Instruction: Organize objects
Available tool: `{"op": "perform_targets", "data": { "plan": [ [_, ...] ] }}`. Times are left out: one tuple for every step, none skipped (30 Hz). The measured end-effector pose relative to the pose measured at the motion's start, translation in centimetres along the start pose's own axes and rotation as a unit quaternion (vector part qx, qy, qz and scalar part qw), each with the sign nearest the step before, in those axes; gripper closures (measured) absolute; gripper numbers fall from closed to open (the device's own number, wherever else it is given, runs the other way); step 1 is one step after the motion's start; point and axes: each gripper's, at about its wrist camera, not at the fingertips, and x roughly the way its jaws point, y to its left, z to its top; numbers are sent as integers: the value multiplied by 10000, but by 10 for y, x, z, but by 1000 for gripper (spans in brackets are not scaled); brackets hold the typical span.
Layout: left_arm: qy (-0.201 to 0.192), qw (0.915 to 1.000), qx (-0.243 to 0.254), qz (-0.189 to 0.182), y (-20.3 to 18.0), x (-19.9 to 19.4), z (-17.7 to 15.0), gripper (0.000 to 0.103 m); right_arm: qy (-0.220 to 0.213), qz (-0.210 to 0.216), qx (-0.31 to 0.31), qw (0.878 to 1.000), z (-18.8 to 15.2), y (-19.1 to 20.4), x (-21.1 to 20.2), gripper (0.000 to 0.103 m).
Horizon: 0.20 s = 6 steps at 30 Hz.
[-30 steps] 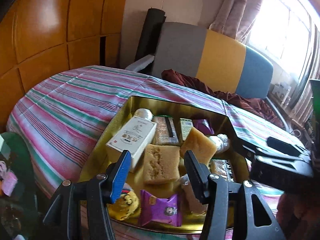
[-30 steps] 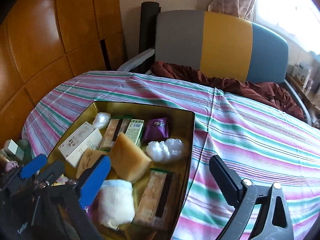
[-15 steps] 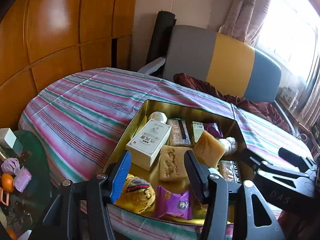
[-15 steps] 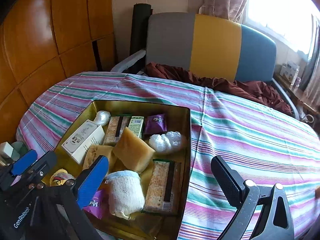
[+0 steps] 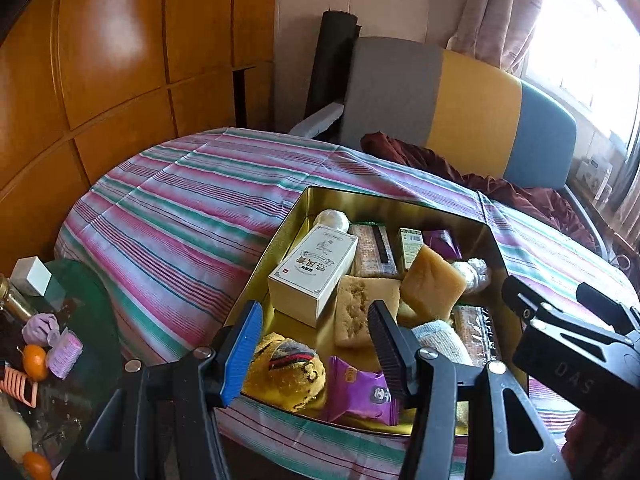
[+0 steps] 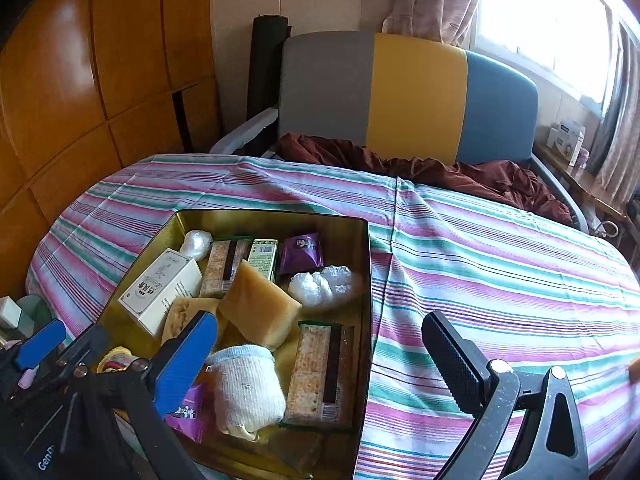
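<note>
A gold tin on the striped table holds a white box, a tan sponge block, a cake slice, cracker packs, a purple packet, a yellow plush piece and a rolled white sock. My left gripper hovers open over the tin's near end, holding nothing. Above the tin's near right part my right gripper stands wide open and empty. The sock and a cracker pack lie below it.
A striped cloth covers the round table. Behind it stands a grey, yellow and blue chair with a maroon cloth. A green glass side table with small items sits near left. Wooden panels line the left wall.
Both views have drawn back a little, so more of the tin shows. In the left view the side table has come further into sight. Neither gripper's jaws have changed.
</note>
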Motion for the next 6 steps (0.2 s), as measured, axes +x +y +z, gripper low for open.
{"op": "perform_targets", "data": {
  "plan": [
    [-19, 10000, -1, 26, 0, 0, 0, 47, 2, -15, -3, 10000, 0, 0, 0, 0],
    [-30, 10000, 1, 49, 0, 0, 0, 47, -2, -14, -1, 10000, -1, 0, 0, 0],
    [-51, 10000, -2, 49, 0, 0, 0, 47, -6, -3, -1, 10000, -1, 0, 0, 0],
    [-65, 10000, -7, 59, 1, 0, 0, 47, -11, -12, -4, 10000, -1, 0, 0, 0],
    [-58, 10000, -8, 57, 1, 1, 0, 47, -17, -24, -2, 10000, -1, 0, 0, 0],
    [-49, 10000, -16, 47, 1, 2, 0, 48, -25, -11, 2, 10000, -1, 0, -1, 0]
  ]
}}
